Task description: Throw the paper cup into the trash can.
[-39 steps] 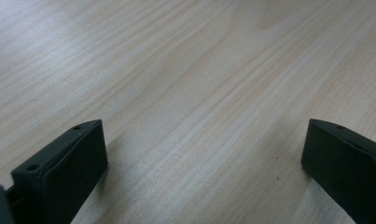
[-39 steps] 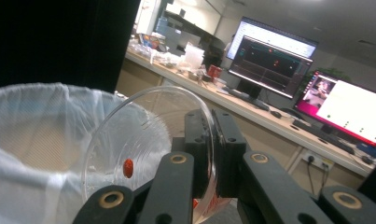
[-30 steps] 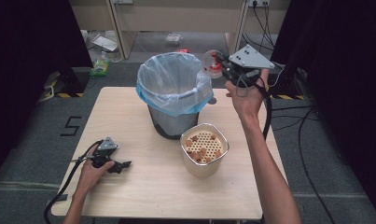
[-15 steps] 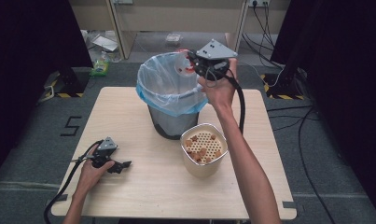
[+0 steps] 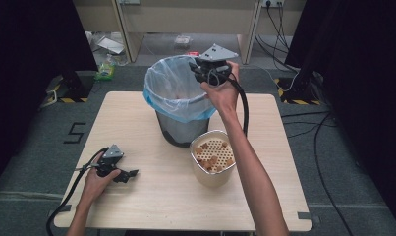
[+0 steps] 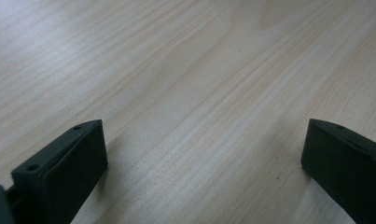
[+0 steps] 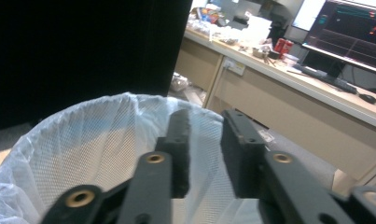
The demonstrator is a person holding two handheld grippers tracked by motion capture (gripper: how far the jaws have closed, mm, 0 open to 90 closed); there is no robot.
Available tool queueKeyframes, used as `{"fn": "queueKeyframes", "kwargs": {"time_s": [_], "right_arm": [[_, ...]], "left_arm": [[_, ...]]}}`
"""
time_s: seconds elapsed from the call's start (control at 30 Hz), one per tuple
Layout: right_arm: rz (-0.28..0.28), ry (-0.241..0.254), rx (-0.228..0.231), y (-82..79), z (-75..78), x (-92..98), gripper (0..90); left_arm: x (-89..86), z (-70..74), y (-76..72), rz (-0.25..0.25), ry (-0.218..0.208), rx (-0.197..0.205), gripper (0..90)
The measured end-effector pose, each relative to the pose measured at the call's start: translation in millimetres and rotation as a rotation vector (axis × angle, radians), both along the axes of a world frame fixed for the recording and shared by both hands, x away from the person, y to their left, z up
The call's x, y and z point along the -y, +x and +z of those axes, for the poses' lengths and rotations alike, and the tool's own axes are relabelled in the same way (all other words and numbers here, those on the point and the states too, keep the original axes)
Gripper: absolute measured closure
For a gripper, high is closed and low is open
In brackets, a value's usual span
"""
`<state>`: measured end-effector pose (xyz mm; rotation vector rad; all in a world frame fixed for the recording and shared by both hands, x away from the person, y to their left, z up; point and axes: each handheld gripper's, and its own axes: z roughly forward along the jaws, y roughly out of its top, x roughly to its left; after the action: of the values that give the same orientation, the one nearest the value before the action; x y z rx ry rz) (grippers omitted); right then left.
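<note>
Since the earlier frame, our right gripper (image 5: 194,70) has shifted left over the lined bin's (image 5: 178,105) rim, fingers just parted, nothing between them. Bare tabltop (image 5: 151,196) surrounds our left gripper (image 5: 129,174), fingers spread. Perforated container (image 5: 212,162) stands just beside the bin.

You have one counter (image 5: 136,123) in front of you, and on it stand one bin (image 5: 178,125) lined with one blue-rimmed bag (image 5: 166,91) and one cream container (image 5: 212,169) with a perforated insert. In that container lie several small brown pieces (image 5: 211,160), too small and clustered for you to count exactly. You hold two sets of tongs, the left tongs (image 5: 129,174) and the right tongs (image 5: 193,69), one in each of your two hands.
</note>
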<state>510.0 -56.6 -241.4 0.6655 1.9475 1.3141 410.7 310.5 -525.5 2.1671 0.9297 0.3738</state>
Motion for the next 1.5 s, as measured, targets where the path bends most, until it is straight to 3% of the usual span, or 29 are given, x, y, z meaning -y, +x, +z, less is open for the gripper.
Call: {"fn": "queueKeyframes", "kwargs": {"time_s": [0.13,0.37,0.63,0.73,1.0,1.5], "right_arm": [[-0.013,0.016,-0.008,-5.2,4.7,13.3,66.4],[-0.060,0.033,-0.018,-19.8,8.6,56.8,60.3],[-0.122,0.033,-0.076,-33.0,-0.8,104.7,52.0],[-0.144,0.032,-0.127,-37.9,-9.7,118.4,45.7],[-0.210,0.017,-0.179,-56.3,-45.3,154.2,40.3],[-0.242,-0.062,-0.280,-95.6,-122.9,187.4,38.7]], "left_arm": [[0.0,0.0,0.0,0.000,0.000,0.000,0.0],[0.0,0.0,0.0,0.000,-0.001,0.000,0.0],[0.0,0.0,0.0,0.000,0.000,0.000,0.0],[0.1,0.0,0.0,0.001,-0.001,0.000,0.0],[0.1,0.0,-0.1,0.000,-0.001,0.000,0.0],[0.1,0.1,0.0,0.000,-0.001,-0.001,0.0]]}}
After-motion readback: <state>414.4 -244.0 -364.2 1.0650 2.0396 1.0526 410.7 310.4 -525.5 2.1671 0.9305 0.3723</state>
